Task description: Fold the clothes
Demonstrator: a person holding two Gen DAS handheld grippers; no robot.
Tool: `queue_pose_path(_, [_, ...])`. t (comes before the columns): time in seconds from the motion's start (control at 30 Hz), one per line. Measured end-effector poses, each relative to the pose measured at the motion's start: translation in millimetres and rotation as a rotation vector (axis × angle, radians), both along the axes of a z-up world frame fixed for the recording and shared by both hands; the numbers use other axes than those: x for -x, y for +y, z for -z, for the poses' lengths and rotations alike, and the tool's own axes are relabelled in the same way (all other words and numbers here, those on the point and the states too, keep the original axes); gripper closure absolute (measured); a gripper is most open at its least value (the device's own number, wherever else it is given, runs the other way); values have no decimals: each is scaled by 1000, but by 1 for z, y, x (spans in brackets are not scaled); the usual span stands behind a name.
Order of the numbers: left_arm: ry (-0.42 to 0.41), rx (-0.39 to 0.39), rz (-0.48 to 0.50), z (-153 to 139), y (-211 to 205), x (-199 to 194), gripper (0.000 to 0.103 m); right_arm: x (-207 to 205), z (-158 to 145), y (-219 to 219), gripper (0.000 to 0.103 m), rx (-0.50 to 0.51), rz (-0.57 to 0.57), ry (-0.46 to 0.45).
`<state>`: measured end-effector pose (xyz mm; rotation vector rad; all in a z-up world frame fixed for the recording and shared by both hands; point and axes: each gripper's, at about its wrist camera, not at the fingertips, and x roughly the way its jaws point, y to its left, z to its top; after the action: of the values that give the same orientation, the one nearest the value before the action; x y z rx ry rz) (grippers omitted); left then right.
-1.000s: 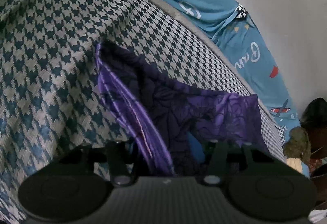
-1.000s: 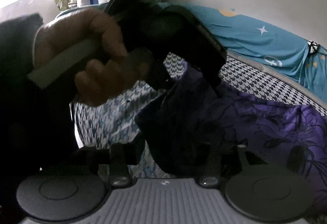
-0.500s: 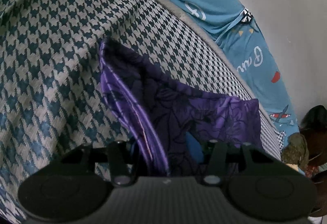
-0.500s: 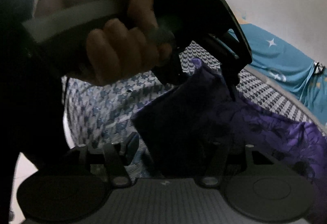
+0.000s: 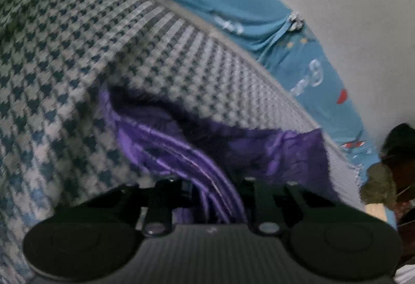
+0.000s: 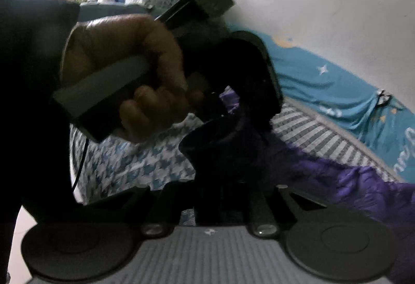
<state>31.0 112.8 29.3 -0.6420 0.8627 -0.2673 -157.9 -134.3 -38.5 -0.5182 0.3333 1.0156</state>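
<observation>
Purple satin garment (image 5: 166,138) is pinched in our left gripper (image 5: 215,195); our closing right gripper (image 6: 223,195) could slip off.

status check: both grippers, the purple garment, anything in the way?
Left hand-held gripper shut on purple garment. Right hand-held gripper closing on its dark edge. Garment lies on houndstooth bedcover. Nothing in the way.

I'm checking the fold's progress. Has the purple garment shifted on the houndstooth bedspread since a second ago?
Cannot tell: the purple garment looks the same on the houndstooth bedspread; blur hides small shifts.
</observation>
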Motion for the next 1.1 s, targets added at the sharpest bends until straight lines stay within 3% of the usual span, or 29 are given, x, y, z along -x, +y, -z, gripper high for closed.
queue_pose_path(0.33, [-130, 13, 28, -67, -65, -17, 84, -33, -50, -51, 92, -148, 145, -72])
queue_pose_path(0.67, [-207, -49, 197, -116, -194, -71, 84, -88, -93, -140, 92, -250, 369, -148])
queue_pose_path(0.8, [-198, -65, 270, -109, -249, -88, 84, -114, -94, -178, 92, -261, 480, -127])
queue_pose_path(0.93, [-161, -76, 347, -68, -295, -96, 84, -145, -77, -209, 92, -260, 619, -27])
queue_pose_path(1.07, [-101, -88, 397, -37, -323, -108, 70, -174, -53, -223, 88, -164, 748, 95])
queue_pose_path(1.1, [-92, -88, 411, -31, -327, -109, 67, -178, -49, -225, 81, -132, 763, 121])
